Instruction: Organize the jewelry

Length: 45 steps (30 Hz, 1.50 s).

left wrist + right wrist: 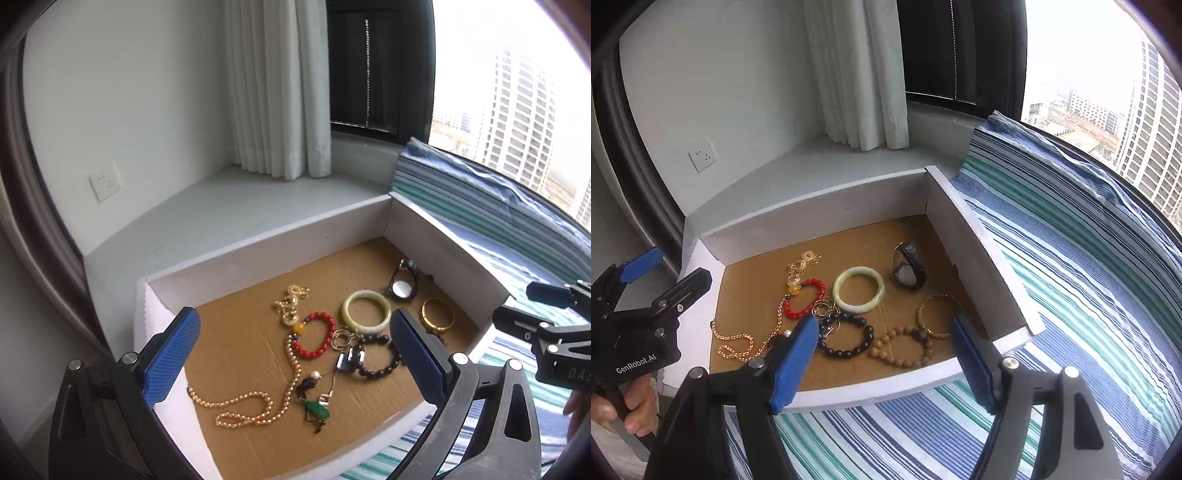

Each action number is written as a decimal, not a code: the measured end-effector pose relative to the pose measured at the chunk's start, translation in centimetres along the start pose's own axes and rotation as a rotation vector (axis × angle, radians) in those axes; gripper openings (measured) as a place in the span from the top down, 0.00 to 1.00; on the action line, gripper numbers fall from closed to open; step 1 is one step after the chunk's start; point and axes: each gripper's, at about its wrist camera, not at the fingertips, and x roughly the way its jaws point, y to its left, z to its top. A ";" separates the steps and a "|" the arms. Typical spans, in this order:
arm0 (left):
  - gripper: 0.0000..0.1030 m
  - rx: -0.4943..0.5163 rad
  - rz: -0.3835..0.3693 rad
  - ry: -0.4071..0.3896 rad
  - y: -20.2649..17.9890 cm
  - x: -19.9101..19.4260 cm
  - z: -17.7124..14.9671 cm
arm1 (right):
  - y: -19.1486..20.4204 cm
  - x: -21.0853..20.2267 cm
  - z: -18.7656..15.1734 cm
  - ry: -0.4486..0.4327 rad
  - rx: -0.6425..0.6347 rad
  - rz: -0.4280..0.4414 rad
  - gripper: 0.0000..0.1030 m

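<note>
A shallow white box (pixel 295 236) (pixel 820 206) with a brown cardboard floor holds loose jewelry. In it lie a pale jade bangle (pixel 365 309) (pixel 858 289), a red bead bracelet (pixel 317 336) (pixel 807 299), a dark bead bracelet (pixel 380 356) (pixel 846 338), a gold bangle (pixel 437 315) (pixel 938 315), a tan bead bracelet (pixel 905 347), a watch (pixel 402 284) (pixel 908 269), a gold bead necklace (pixel 251 406) (pixel 738 341) and a green pendant (pixel 316 408). My left gripper (pixel 295 358) is open above the box's near left. My right gripper (pixel 882 365) is open over the near edge. Both are empty.
The box rests on a blue, green and white striped cloth (pixel 1071 295) beside a grey window ledge (pixel 258 199). White curtains (pixel 273 85) hang behind. A wall socket (pixel 105 181) is at left. The window at right shows tall buildings.
</note>
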 end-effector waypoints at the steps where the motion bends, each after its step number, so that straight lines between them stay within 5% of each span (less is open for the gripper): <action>1: 0.01 -0.016 0.009 0.013 0.2 -0.4 -0.1 | 0.3 -0.6 -0.2 -0.010 0.000 -0.002 0.26; 6: 0.01 -0.091 0.009 0.090 1.4 -1.5 -1.0 | 2.2 -2.4 -0.9 -0.035 -0.018 -0.027 0.26; 20: 0.01 -0.147 0.064 0.136 3.8 -2.0 -1.6 | 6.9 -2.2 -0.2 -0.008 -0.104 -0.049 0.25; 45: 0.00 -0.097 0.078 0.141 3.9 -2.9 -1.3 | 8.2 -3.0 0.6 -0.012 -0.104 -0.038 0.19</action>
